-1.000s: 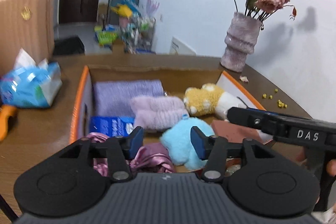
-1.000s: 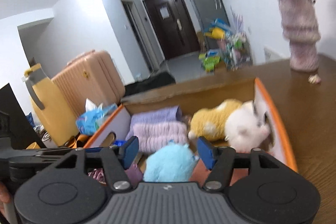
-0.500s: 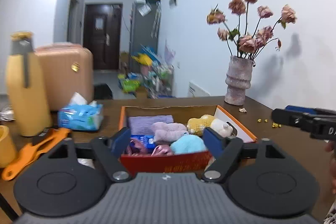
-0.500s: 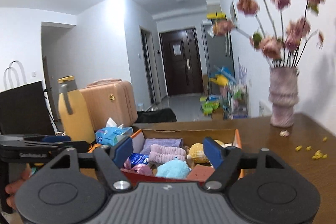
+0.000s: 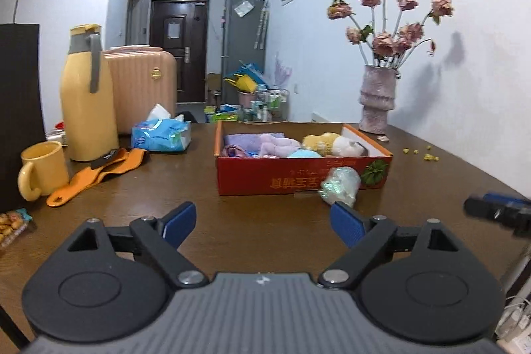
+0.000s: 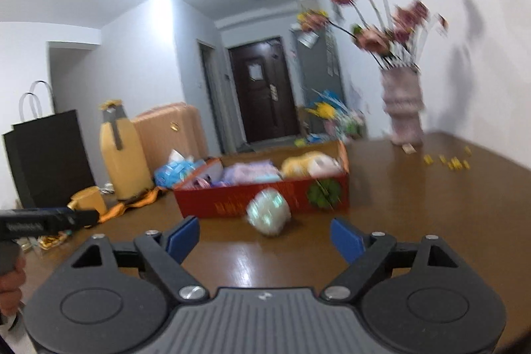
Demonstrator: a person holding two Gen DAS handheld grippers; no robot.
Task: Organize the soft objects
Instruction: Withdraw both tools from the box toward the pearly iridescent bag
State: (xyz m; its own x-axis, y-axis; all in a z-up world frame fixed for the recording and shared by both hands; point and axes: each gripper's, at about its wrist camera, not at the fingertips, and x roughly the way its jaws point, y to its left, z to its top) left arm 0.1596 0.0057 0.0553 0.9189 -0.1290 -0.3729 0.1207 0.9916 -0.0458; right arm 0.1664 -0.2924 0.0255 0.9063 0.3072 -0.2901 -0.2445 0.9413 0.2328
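Soft objects, one iridescent bundle [image 5: 340,189] outstanding on tabletop [image 5: 259,221] against red box [image 5: 298,179]: we are approaching squarely, both grippers [image 5: 262,223] [image 6: 265,236] released, jaws just opening, nothing between.

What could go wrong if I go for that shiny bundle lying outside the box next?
The shiny bundle rests against the red box, so a low approach could shove the box or wedge a finger behind it. Its crinkly wrap may slip from the pads. The right gripper view is blurred, so alignment is hard to judge; both grippers, including the left gripper, are open and empty.
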